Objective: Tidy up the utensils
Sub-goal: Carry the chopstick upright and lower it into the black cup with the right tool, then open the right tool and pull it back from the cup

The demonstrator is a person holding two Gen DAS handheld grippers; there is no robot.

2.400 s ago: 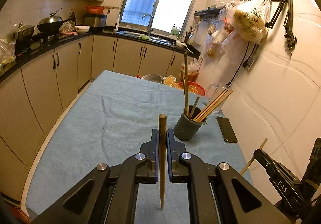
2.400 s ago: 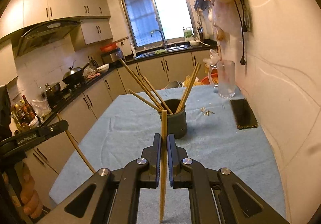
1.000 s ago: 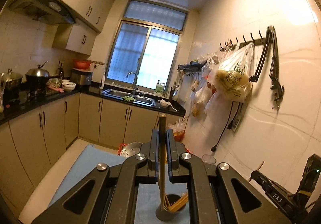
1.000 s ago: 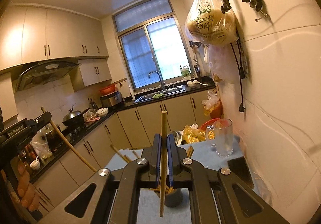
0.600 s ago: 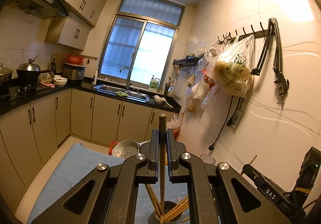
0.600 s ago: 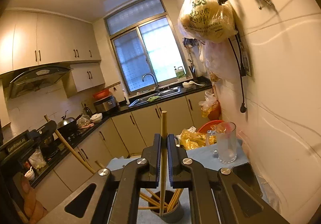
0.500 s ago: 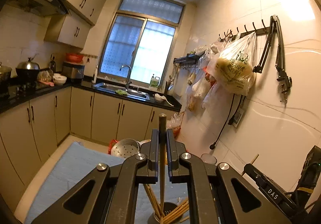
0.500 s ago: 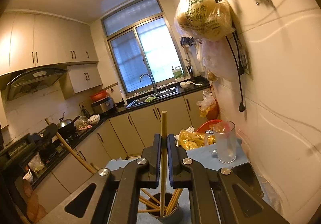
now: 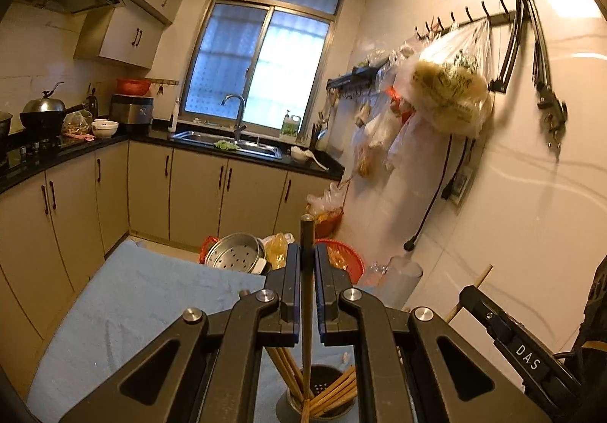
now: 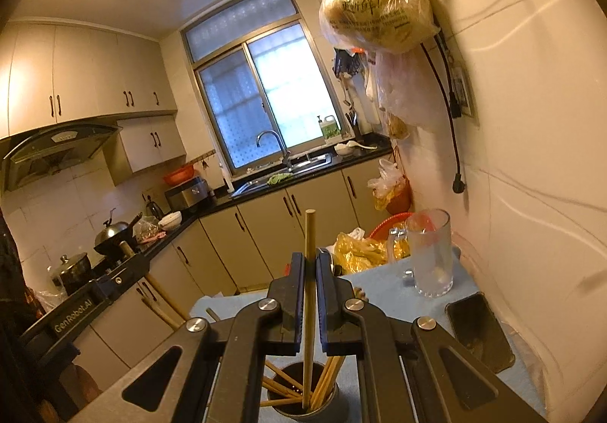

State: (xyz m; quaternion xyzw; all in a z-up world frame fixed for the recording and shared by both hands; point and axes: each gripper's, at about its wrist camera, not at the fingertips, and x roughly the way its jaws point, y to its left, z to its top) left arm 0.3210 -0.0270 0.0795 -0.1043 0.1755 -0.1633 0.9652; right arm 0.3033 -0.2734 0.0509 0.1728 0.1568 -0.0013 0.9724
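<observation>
Blue cloth covers the surface (image 9: 125, 294) below both tongs. Left tongs (image 9: 306, 263) are closed on a dark chopstick (image 9: 306, 309), its lower tip inside the holder cup (image 9: 292, 406) directly beneath. Right tongs (image 10: 310, 271) clamp a pale chopstick (image 10: 309, 294), tip likewise down in the cup (image 10: 326, 408) among other sticks.

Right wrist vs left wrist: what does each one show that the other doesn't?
Right wrist only: phone on the cloth, left tool's body at the frame's left, right tool shut on a pale chopstick.
Left wrist only: steel steamer, right tool's body at the frame's right, left tool shut on a dark chopstick.
Both: holder of chopsticks below, glass mug, window, hanging bag.
</observation>
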